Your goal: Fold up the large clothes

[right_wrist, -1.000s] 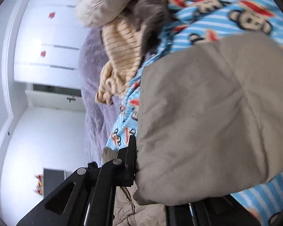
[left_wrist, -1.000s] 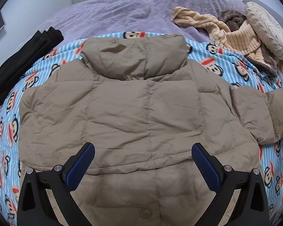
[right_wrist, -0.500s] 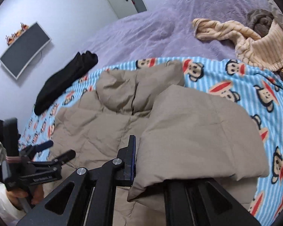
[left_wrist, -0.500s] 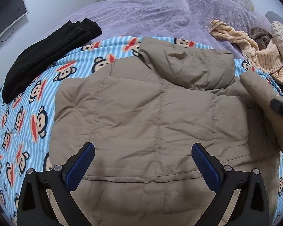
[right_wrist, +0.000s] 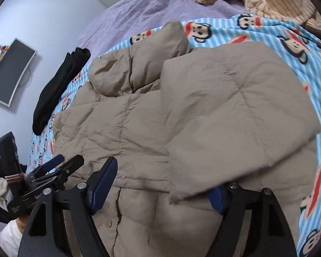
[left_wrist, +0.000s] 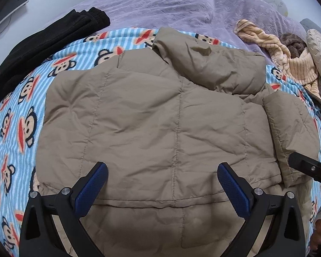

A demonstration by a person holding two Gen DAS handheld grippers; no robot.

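Left wrist view: left gripper [left_wrist: 160, 184] with fingers spread wide, nothing between the blue pads [left_wrist: 92, 187]. Tan puffer jacket [left_wrist: 156, 115] lies flat, back side up, ahead of and under the fingers on the monkey-print blanket [left_wrist: 17, 115]. Jacket sleeve [left_wrist: 289, 128] folded over the body beyond the right finger. Black garment [left_wrist: 42, 45] far ahead, left of the fingers. Striped beige sweater [left_wrist: 289, 57] far ahead, right.

Right wrist view: right gripper [right_wrist: 160, 190] fingers apart; the sleeve's cuff end [right_wrist: 235, 115] lies over the right finger, not pinched. Collar [right_wrist: 139, 64] straight ahead. Left gripper [right_wrist: 53, 169] beside the left finger, at the hem.
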